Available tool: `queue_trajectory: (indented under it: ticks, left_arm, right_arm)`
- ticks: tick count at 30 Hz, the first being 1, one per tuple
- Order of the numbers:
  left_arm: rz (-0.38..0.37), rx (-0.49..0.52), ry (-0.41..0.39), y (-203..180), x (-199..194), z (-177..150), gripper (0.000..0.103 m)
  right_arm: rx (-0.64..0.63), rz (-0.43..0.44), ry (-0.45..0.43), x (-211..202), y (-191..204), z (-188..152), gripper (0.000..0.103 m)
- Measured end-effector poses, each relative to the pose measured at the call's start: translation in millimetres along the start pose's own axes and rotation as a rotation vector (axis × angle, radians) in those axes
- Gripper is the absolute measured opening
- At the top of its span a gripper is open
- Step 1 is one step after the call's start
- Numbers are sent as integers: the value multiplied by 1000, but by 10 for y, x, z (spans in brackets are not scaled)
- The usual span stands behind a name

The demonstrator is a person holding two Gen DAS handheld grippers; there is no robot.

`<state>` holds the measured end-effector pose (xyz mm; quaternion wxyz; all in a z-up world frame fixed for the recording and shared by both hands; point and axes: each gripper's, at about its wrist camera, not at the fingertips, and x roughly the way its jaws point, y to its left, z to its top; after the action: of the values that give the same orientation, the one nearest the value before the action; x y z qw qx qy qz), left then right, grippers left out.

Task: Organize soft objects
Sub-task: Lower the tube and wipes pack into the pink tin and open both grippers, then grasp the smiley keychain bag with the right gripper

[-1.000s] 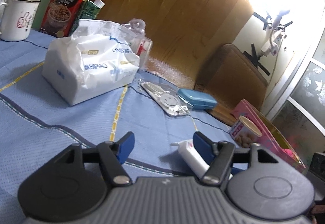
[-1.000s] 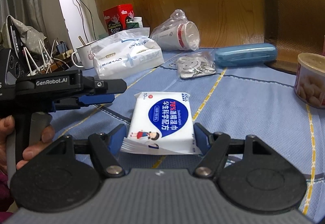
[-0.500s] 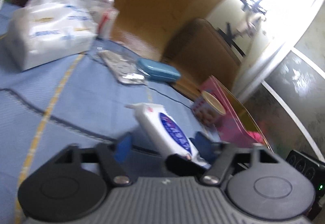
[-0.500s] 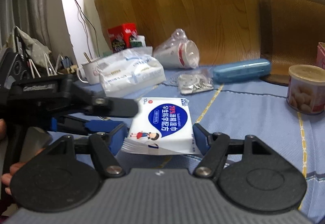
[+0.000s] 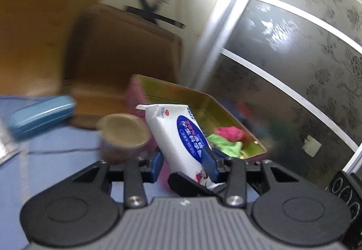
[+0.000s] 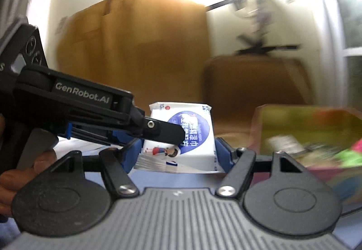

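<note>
A white wet-wipes pack (image 6: pixel 187 136) with a blue oval label hangs above the blue tablecloth. My right gripper (image 6: pixel 178 152) is shut on it across its width. My left gripper (image 6: pixel 167 134) reaches in from the left, with one black finger lying over the pack's face. In the left wrist view the pack (image 5: pixel 181 134) stands tilted, edge-on, between the blue pads of my left gripper (image 5: pixel 184 160). Those jaws are closing and both pads touch the pack. Just beyond is an open pink tin (image 5: pixel 181 89) with a gold inside, holding pink and green cloths (image 5: pixel 228 134).
A round can with a tan lid (image 5: pixel 123 134) stands left of the tin, and a blue case (image 5: pixel 43 114) lies farther left. A brown chair (image 5: pixel 122 46) and frosted glass panels (image 5: pixel 294 57) are behind. A hand (image 6: pixel 22 170) grips the left gripper's handle.
Both grippers have swung right and upward with the wipes pack, away from the tissue bags and toward the pink tin. My left jaws have narrowed onto the pack.
</note>
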<state>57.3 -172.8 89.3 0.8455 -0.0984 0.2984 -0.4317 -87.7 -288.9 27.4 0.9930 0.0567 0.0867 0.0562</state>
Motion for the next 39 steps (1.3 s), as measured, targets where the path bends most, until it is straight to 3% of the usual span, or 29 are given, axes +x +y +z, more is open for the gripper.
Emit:
queue_trajectory:
  ticks: [3, 6, 9, 11, 14, 19, 22, 23, 27, 30, 32, 34, 37, 38, 39]
  left_arm:
    - [-5, 36, 29, -177, 381, 115, 38]
    - [53, 109, 38, -375, 731, 177, 53]
    - [120, 143, 50, -421, 925, 149, 53]
    - [127, 128, 44, -399, 883, 97, 53]
    - [123, 126, 23, -363, 702, 20, 53]
    - [111, 89, -26, -181, 252, -108, 53]
    - [142, 55, -48, 50, -77, -235, 53]
    - [166, 46, -54, 152, -184, -287, 53]
    - [338, 4, -69, 667, -639, -505, 53]
    - [515, -28, -77, 1077, -955, -663, 53]
    - [595, -57, -100, 1317, -1166, -754, 53]
    - [647, -111, -136, 1524, -1372, -822, 53]
    - [647, -224, -202, 1761, -1561, -916, 52]
    - [624, -258, -231, 1796, -1605, -909, 53]
    - [614, -271, -268, 1815, -1642, -912, 54]
  right_arm:
    - [25, -94, -9, 24, -312, 46, 73]
    - [48, -189, -2, 164, -589, 35, 74]
    - [7, -281, 24, 428, -777, -54, 80]
    - [-21, -373, 55, 544, -849, -111, 82]
    - [54, -337, 23, 392, -918, -165, 82]
    - [65, -340, -34, 196, -774, -192, 81]
    - [80, -310, -75, 118, -651, -165, 79]
    - [81, -290, -83, 98, -598, -150, 74]
    - [77, -165, -60, 126, -331, -118, 52]
    - [52, -29, 21, 281, -52, -119, 43]
    - [37, 58, 90, 437, 127, -126, 38]
    - [16, 145, 176, 664, 328, -128, 38]
    - [-12, 223, 258, 1060, 609, -121, 39]
    - [-22, 240, 289, 1231, 703, -114, 45]
    - [-30, 249, 313, 1382, 780, -108, 62]
